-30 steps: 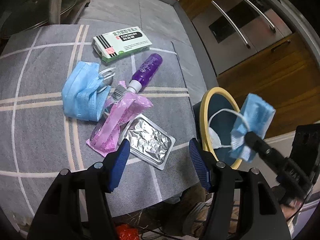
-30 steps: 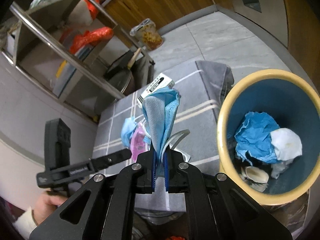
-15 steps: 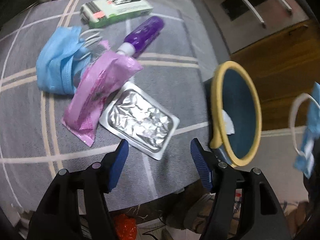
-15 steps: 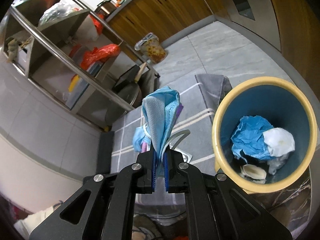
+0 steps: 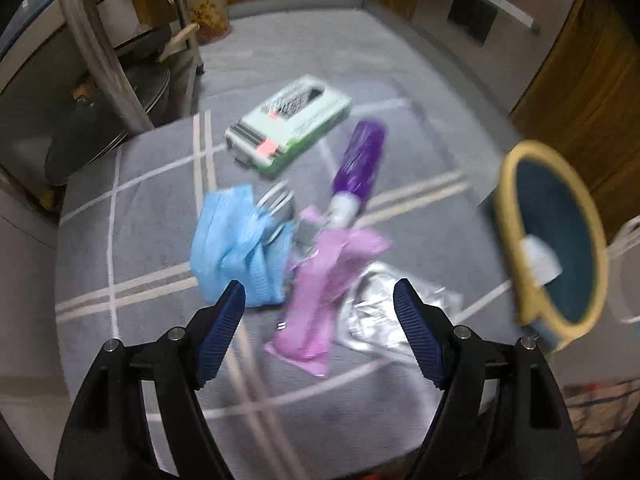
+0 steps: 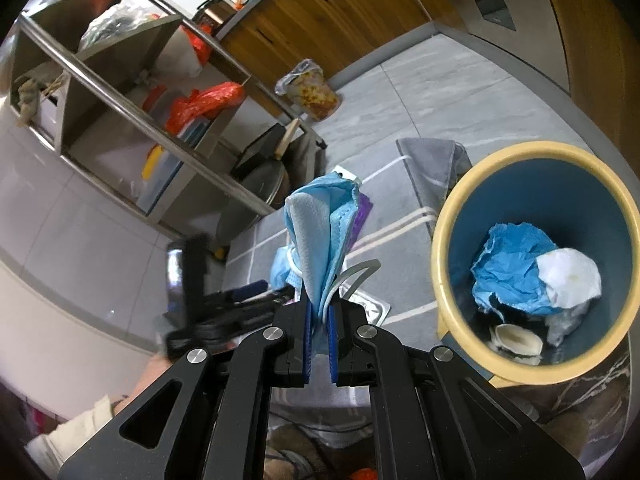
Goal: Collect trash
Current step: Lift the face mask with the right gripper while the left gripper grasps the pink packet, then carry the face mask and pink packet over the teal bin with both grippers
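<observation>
From the left wrist camera, the left gripper point(image 5: 316, 320) hung with its blue pads spread wide and nothing between them, poised over the grey cloth point(image 5: 160, 200) where the trash lay. Just ahead of the left pad sat a crumpled blue mask point(image 5: 236, 252); directly ahead, between the two pads, lay a pink wrapper point(image 5: 320, 296), and ahead of the right pad a silver blister pack point(image 5: 384, 312) partly tucked under it. Farther ahead were a purple tube point(image 5: 356, 168) and a green-and-white box point(image 5: 288, 128). The wide opening suited a reach for the next piece, probably the wrapper or the mask (the frame was blurred, so the aim could not be told). To the right of the pads stood the yellow-rimmed bin point(image 5: 552, 240), off the cloth's edge.

From the right wrist camera, the right gripper point(image 6: 319, 336) was clamped on a folded blue face mask point(image 6: 320, 236), which stood up from the pads with its ear loops trailing. The pinch low on the fold kept the limp fabric bunched for carrying. The bin point(image 6: 448, 236) stood ahead and to the right of the pads, already holding blue and white crumpled paper, so the mask was not yet over the opening. The left gripper showed blurred to the left of the pads.
</observation>
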A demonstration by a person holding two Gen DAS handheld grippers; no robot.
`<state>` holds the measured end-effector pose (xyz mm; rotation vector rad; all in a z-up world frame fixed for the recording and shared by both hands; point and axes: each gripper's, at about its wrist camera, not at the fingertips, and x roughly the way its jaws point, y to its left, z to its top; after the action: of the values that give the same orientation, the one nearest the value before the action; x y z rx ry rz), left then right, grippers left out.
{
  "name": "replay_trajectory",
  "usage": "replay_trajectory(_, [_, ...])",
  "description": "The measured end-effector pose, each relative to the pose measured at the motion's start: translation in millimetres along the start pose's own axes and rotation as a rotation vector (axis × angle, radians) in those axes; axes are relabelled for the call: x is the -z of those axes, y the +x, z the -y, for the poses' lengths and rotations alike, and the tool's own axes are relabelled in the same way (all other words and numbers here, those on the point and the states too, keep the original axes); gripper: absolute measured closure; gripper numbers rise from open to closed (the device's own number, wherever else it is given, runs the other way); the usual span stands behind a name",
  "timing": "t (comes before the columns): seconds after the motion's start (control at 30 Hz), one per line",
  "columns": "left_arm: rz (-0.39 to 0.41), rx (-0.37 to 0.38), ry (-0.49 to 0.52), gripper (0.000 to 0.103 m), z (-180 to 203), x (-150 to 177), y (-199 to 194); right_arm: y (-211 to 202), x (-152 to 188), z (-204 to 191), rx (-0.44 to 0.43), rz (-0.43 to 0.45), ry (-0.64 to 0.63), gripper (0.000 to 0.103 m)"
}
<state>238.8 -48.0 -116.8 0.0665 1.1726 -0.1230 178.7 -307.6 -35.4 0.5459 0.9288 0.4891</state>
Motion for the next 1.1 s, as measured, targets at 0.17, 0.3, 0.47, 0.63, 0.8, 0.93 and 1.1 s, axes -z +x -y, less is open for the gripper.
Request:
replay_trajectory(0.17, [-0.058,0.004,0.07,0.043,4,13,24,-3,2,0,-0.001,0.01,0.001,0.095])
replay_trajectory(0.3, [-0.068,-0.01,0.081,0.092,-2,18,27,-6,2,2,-0.003,0.019,0.004,0.095])
replay_trajectory(0.47, [-0.022,0.079,0.038,0.095,-13,20,4,-11,-1,4,-0.024,0.032,0.015,0.095])
replay_trajectory(0.63, [0.048,0.177,0.038,0.095,-10,23,-33,-18,-3,5,-0.023,0.053,0.009,0.095])
replay_trajectory(0.8, [0.084,0.249,-0.002,0.095,-12,26,-59,-15,-2,11,-0.011,0.048,0.026,0.095])
replay_trajectory(0.93, [0.123,0.295,-0.037,0.095,-21,20,-74,-16,-4,13,-0.01,0.054,0.029,0.095])
replay_trajectory(1.1, [0.171,0.335,-0.056,0.095,-27,20,-94,-17,-4,15,-0.013,0.061,0.037,0.095])
